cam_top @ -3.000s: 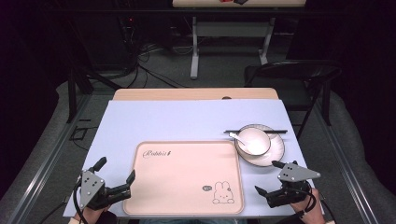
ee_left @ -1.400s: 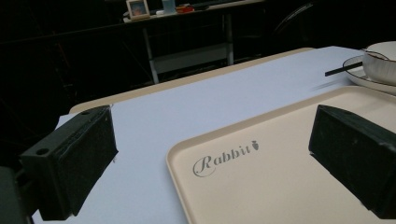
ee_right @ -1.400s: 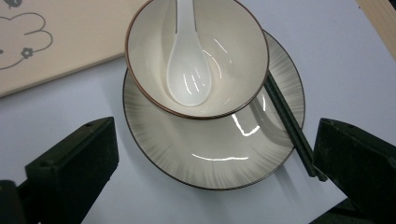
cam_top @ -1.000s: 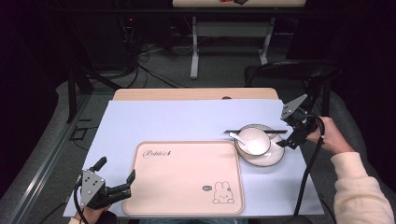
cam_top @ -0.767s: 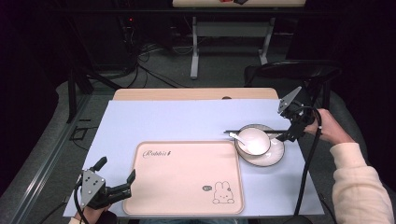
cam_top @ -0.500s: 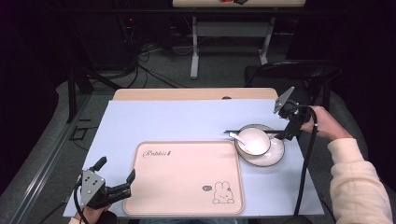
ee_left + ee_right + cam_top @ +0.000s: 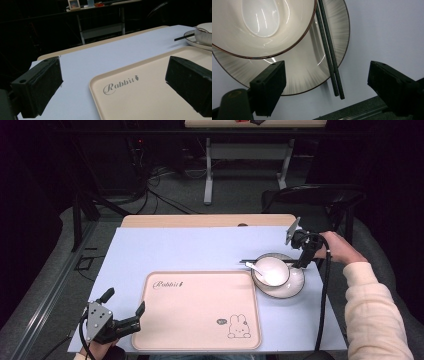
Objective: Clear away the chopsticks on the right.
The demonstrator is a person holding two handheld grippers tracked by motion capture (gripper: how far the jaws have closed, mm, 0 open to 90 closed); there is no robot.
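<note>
Dark chopsticks (image 7: 329, 50): lay as a pair across the far edge of the plate (image 7: 312, 75), tips off its right rim onto the blue mat (image 7: 190, 250).
Right gripper (image 7: 302, 251): had moved from the near right corner to hover over the chopstick ends; jaws had just been closing, chopsticks between them but not yet touched.
Bowl (image 7: 271, 270): sat on plate, white spoon (image 7: 254, 268) inside.
Tray (image 7: 197, 310): beige, empty, left of plate.
Left gripper (image 7: 119, 319): parked at tray's near left corner, jaws wide, empty.
Reading: chopstick pickup judged imminent.
</note>
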